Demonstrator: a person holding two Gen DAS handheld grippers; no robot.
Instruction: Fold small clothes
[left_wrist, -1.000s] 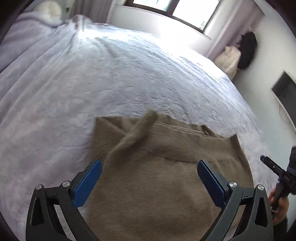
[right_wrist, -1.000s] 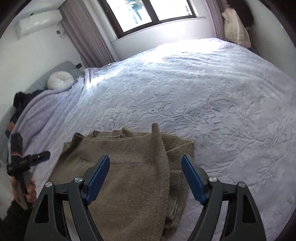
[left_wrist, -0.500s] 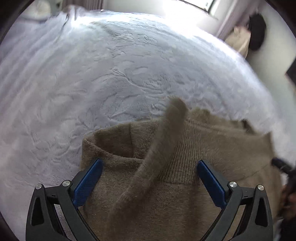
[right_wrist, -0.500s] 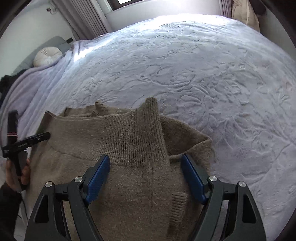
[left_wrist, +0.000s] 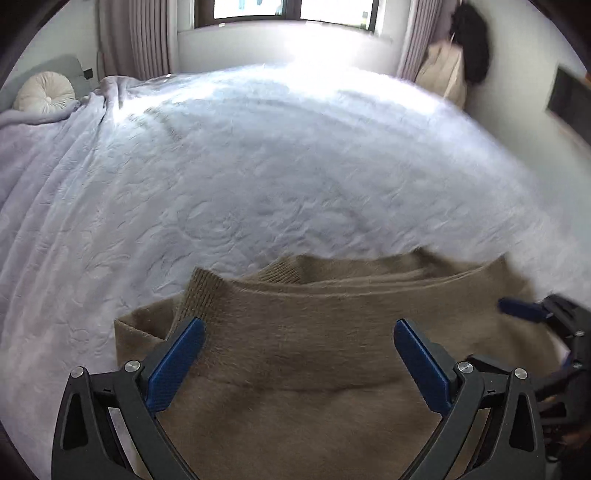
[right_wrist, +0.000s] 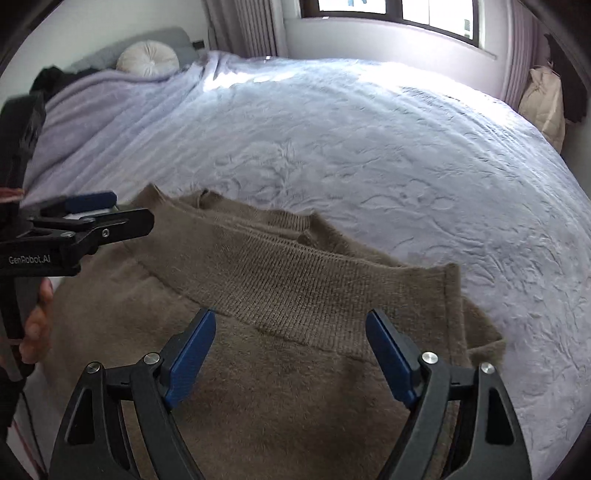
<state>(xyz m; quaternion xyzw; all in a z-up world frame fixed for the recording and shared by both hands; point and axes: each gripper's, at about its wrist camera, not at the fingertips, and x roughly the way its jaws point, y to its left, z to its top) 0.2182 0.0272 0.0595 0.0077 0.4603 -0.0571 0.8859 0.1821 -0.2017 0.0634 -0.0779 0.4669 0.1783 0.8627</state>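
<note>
Lying folded on the pale bedspread (right_wrist: 406, 155), the brown sweater (right_wrist: 280, 295) fills both views; left gripper (left_wrist: 297, 354) and right gripper (right_wrist: 291, 350) hover spread wide, seemingly gripping nothing.

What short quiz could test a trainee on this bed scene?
1. True or false: the left gripper is clamped on the sweater.
2. What colour is the sweater? A) brown B) red C) blue
3. Fill in: the sweater lies on the ____.

Key: 1 false, both the left and the right gripper are open above the sweater. 2 A. 3 bed.
</note>
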